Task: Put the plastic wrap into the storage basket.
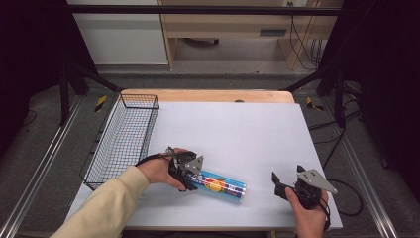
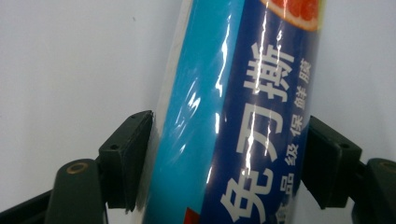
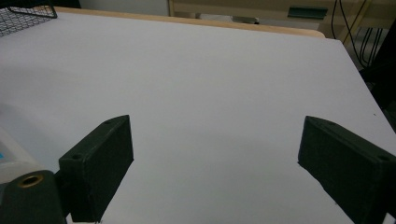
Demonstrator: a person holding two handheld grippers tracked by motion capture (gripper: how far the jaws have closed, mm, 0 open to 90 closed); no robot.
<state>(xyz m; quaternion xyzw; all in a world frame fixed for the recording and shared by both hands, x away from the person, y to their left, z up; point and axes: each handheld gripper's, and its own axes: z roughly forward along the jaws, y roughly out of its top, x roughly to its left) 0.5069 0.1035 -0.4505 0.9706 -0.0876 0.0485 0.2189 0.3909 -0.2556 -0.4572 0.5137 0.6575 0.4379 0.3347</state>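
Roll: blue cylindrical cling-film roll (image 1: pixel 220 186) lies on my white table (image 1: pixel 237 129).
Left hand-held gripper (image 1: pixel 189 181): clamps it.
Right hand-held gripper (image 1: pixel 278 182): wide apart, empty.

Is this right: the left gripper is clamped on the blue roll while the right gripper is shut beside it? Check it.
Not quite. The right gripper is open, its jaws wide apart over bare table in the right gripper view. The left gripper does clamp the blue roll.
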